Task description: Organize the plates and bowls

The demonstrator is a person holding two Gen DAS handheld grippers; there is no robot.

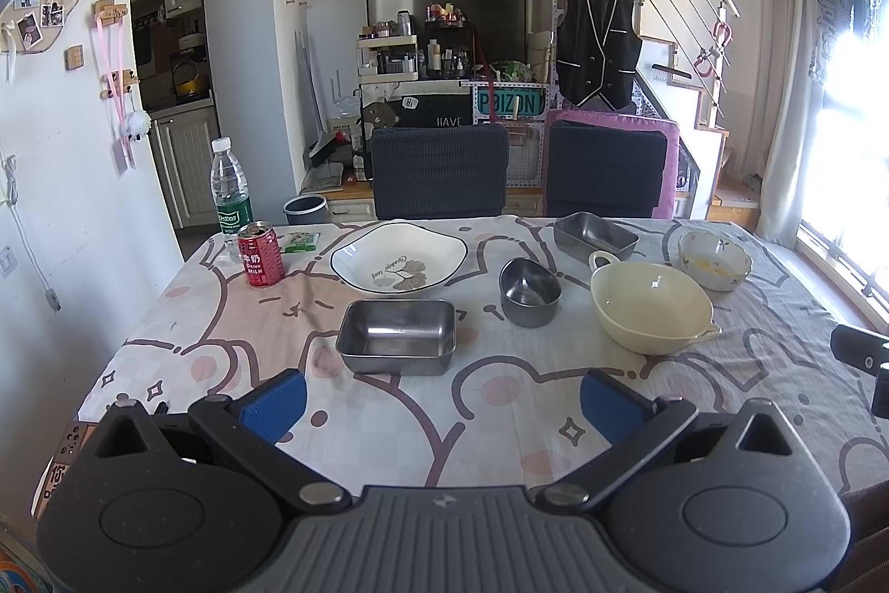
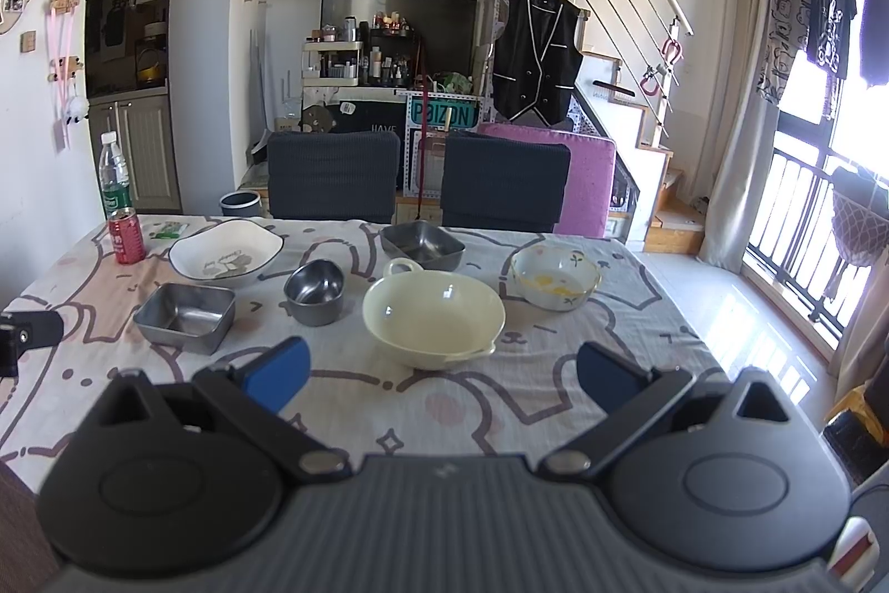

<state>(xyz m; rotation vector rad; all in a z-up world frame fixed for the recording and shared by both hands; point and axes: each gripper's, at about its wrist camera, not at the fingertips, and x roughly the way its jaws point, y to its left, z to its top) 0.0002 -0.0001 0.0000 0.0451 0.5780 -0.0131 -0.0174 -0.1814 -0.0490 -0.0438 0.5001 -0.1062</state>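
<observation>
Nearest in each wrist view is the tool itself: matte black plastic arms with metal pivot pins, ending in ribbed blue pads. The left claw (image 1: 441, 404) stands wide, nothing between its pads; the right claw (image 2: 441, 373) is likewise spread wide and empty. Both hover over the near edge of the desk (image 1: 500, 404), which is covered by a soft cloth printed with pale pink and grey cartoon outlines.

Just beyond the left claw sits a rectangular steel tray (image 1: 397, 336), brushed metal with rounded corners and straight low walls. To its right, a little farther, stands a small dark steel cup-bowl (image 1: 529, 292), oval-mouthed and deep. Right of that, and directly ahead of the right claw, rests a glossy cream ceramic bowl (image 2: 433, 318), round, with a loop handle at the back and a small lug at the front.

Behind the tray lies a white shallow dish (image 1: 399, 264) with a wavy squarish outline, a thin dark rim and a leaf print inside. A second steel tray (image 1: 594, 234) sits at the far edge. At the far right stands a white flowered bowl (image 2: 554, 283) with yellow residue inside.

At the far left are a red drink can (image 1: 260, 262), a clear plastic water bottle (image 1: 229, 190) behind it, and a small green packet (image 1: 300, 241). Two dark ribbed-fabric chairs (image 1: 439, 170) stand behind the desk.
</observation>
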